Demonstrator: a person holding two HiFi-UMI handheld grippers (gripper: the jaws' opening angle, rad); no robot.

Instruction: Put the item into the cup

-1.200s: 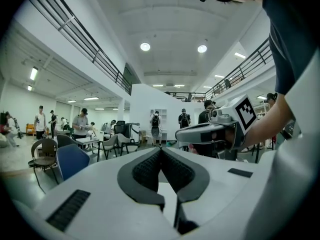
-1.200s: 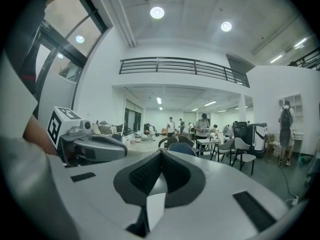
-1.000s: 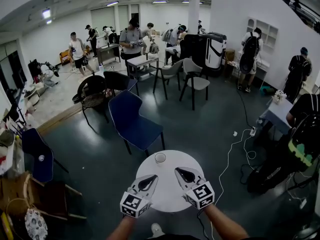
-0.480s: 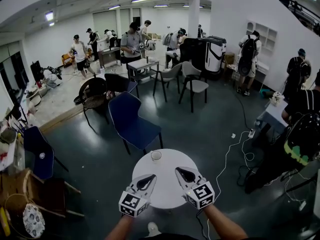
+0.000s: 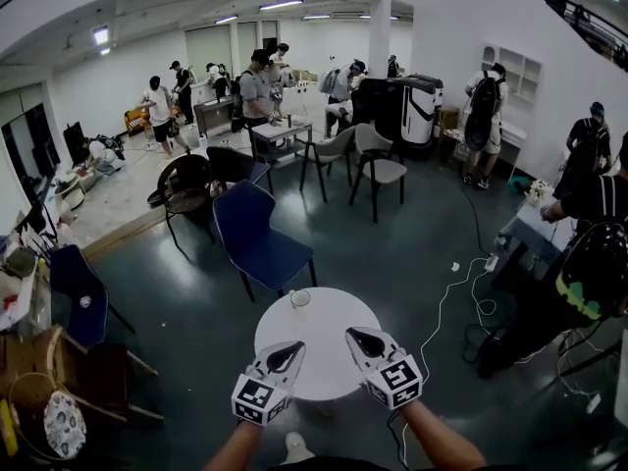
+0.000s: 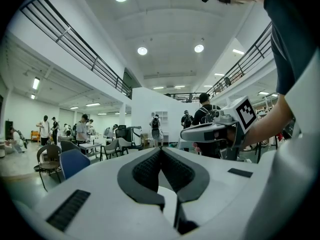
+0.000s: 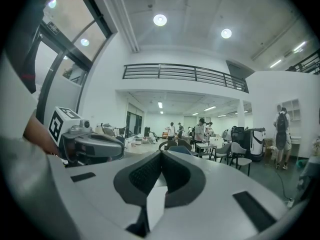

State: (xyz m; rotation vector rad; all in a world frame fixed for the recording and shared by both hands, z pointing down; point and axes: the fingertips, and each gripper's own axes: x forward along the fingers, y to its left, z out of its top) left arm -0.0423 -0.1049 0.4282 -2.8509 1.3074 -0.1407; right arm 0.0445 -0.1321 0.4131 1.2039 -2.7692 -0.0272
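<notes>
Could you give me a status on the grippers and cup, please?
Left gripper and right gripper shut, jaws empty. Cup at far edge of white table, apart from both. No item in view; nothing in the way.

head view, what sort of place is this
Likely a big shared workroom or lab hall: scattered chairs, small tables, groups of people standing around, cables across the floor.

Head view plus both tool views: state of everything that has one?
left tool, shut, nothing between its jaws
right tool, shut, nothing between its jaws
cup, upright near the far edge of the round white table; contents too small to tell
blue chair, upright, nobody on it
</notes>
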